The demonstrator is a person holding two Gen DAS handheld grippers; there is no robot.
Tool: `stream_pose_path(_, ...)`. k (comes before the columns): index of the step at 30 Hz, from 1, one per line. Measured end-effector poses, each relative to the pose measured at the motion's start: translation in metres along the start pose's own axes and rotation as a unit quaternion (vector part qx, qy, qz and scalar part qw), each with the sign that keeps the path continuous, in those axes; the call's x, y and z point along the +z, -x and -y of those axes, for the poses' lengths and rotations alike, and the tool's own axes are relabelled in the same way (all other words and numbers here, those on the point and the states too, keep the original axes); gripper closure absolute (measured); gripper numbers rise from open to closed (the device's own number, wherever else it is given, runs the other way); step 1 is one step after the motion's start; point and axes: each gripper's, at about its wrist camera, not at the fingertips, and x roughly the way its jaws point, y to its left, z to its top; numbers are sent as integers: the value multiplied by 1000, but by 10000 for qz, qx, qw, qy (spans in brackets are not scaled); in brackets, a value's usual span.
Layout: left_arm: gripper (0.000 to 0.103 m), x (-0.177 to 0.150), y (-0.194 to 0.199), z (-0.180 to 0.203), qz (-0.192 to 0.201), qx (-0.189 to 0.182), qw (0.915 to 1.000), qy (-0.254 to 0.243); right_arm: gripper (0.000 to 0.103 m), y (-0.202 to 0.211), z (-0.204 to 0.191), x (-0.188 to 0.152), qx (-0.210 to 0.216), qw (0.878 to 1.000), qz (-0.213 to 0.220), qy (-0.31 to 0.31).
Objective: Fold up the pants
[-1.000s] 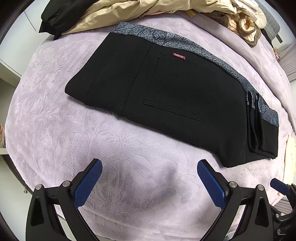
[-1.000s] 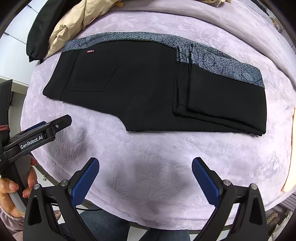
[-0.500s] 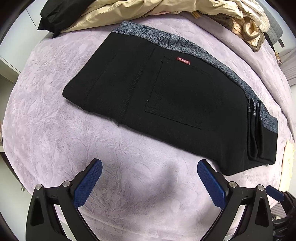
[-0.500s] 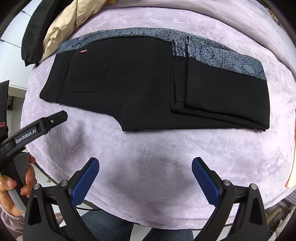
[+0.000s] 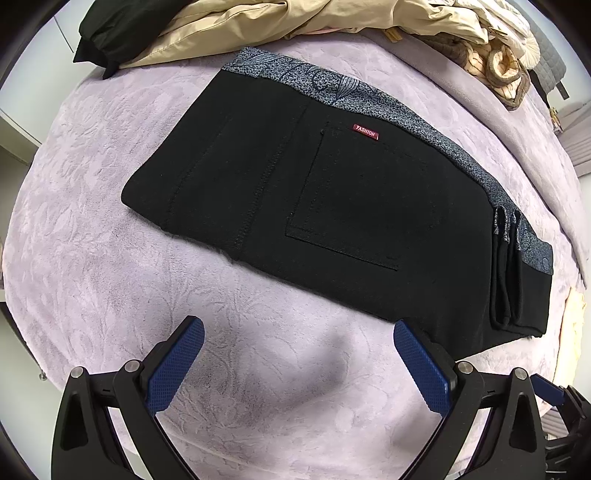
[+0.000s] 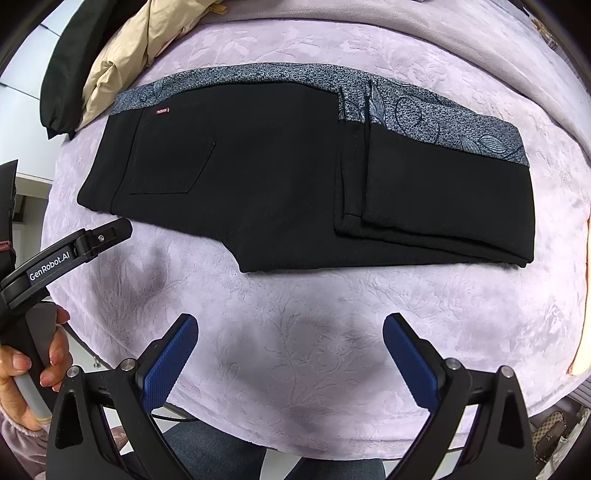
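Note:
Black pants [image 5: 351,206] with a grey patterned side stripe lie flat on the lilac blanket [image 5: 110,266], the leg ends folded back over the right part [image 6: 443,199]. A red label [image 5: 365,132] sits above the back pocket. My left gripper [image 5: 299,354] is open and empty, above the blanket just short of the pants' near edge. My right gripper [image 6: 290,345] is open and empty, also over bare blanket in front of the pants. The left gripper's body [image 6: 66,258] shows at the left of the right wrist view, held by a hand.
A beige jacket [image 5: 258,26] and a black garment [image 5: 118,29] lie piled at the far edge of the bed. More crumpled clothes [image 5: 498,62] lie at the far right. The bed's near edge [image 6: 295,443] runs just below the grippers.
Both grippers have moved closer to the pants, which now sit lower and larger in both views. The pants have not moved. Both grippers stay open.

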Motion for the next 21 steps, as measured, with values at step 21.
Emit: stream_pose_path(21,0,31,-3,-98,651,-1929,9711,1246,2,-17,-3,-5,121,9998,-182,28)
